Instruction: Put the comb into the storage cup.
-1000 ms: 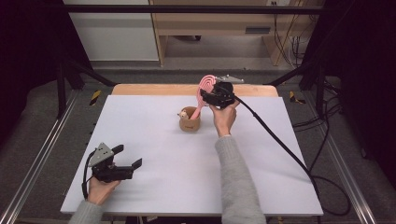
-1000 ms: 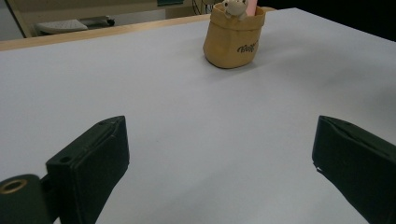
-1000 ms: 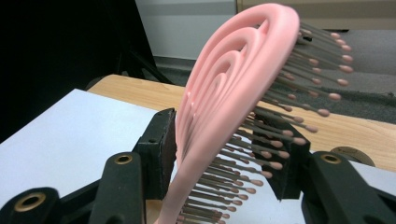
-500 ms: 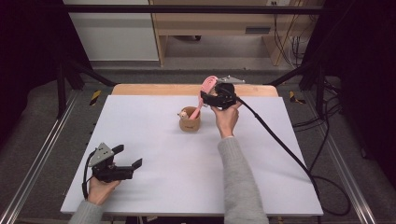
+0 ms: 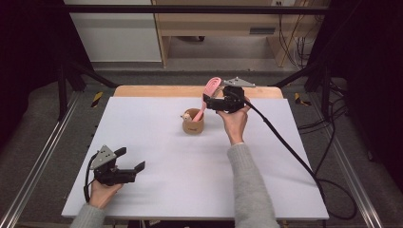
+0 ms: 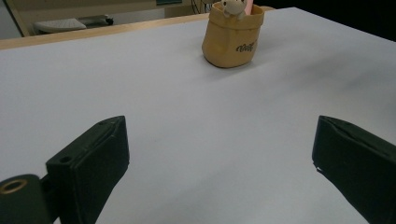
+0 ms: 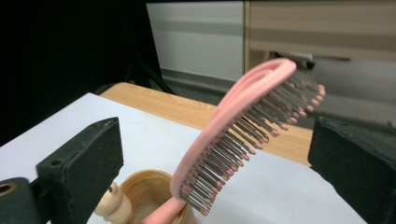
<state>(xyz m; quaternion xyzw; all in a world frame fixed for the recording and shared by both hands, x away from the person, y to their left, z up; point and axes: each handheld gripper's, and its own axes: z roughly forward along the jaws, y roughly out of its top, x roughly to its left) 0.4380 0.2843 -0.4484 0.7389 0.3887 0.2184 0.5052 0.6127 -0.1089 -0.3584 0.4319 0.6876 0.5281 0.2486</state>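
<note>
Pink plastic hairbrush [image 7: 233,140] with grey bristles stood handle-down in a small tan pouch-shaped holder [image 5: 193,124] near the white table's [image 5: 190,180] far edge, leaning toward the right gripper [image 7: 215,154]. Its 2 black jaws had just been opening and stood wide on either side of the brush head, touching nothing. Left gripper [image 5: 129,160] rested near the table's front-left corner, jaws apart, empty.

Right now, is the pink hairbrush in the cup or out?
In: the hairbrush handle stands inside the cup, leaning, head up.

pink hairbrush [image 7: 233,135] | tilted, handle down | in tan cup [image 5: 193,124]
</note>
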